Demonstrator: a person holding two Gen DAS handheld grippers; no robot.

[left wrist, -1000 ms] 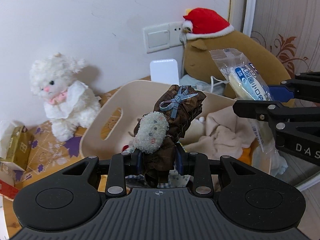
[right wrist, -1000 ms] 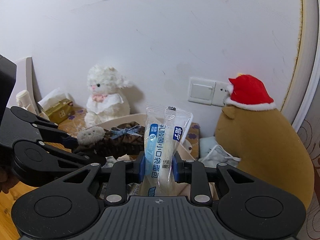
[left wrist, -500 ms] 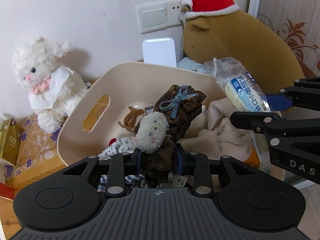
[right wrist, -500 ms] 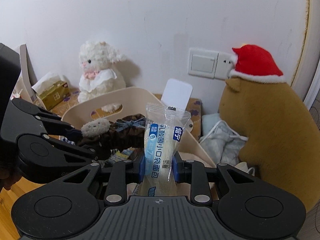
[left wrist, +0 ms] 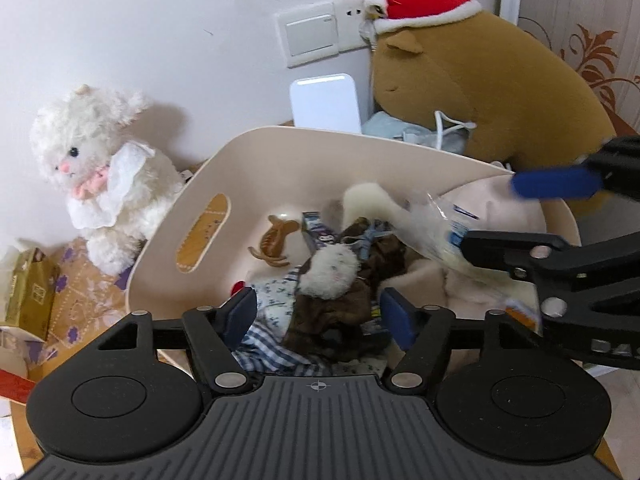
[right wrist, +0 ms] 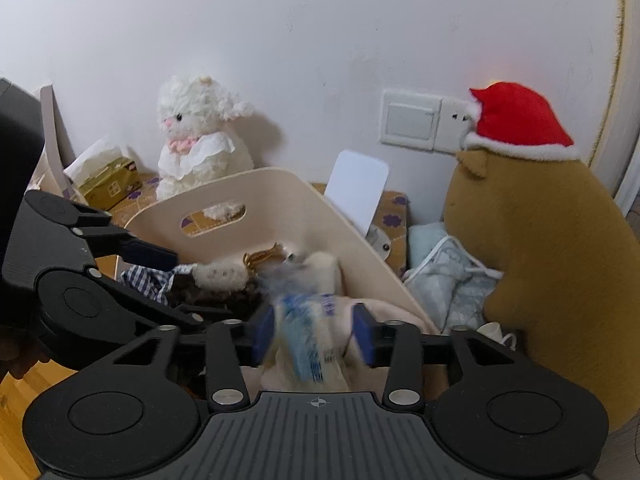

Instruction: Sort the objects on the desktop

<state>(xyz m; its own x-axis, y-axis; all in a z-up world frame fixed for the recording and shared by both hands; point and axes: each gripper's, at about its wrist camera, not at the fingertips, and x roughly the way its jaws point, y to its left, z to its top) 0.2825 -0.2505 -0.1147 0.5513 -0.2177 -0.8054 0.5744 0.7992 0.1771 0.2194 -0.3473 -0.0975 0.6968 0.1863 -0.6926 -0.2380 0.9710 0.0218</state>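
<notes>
Both jaws just opened: left gripper (left wrist: pixel 318 314) lets brown hair tie (left wrist: pixel 340 280) go, right gripper (right wrist: pixel 313 334) drops snack pkt (right wrist: pixel 308 340) into bin (left wrist: pixel 280 168); 2 items sorted.

- My left gripper (left wrist: pixel 318 314) looks like matt black plastic, with blue pads and shiny metal screws.
- The cream bin (left wrist: pixel 280 152) I see is smooth plastic with a soft shine.
- The brown bundle (left wrist: pixel 332 312) is dull cloth with a woolly white ball on it.
- The snack bag (right wrist: pixel 308 344) is thin, shiny, see-through plastic, blurred here.
- The white lamb toy (left wrist: pixel 102 176) is fluffy and curly.
- The brown toy (right wrist: pixel 548 272) is short, soft plush, and its red hat looks like felt.
- The wall is matt white paint.
</notes>
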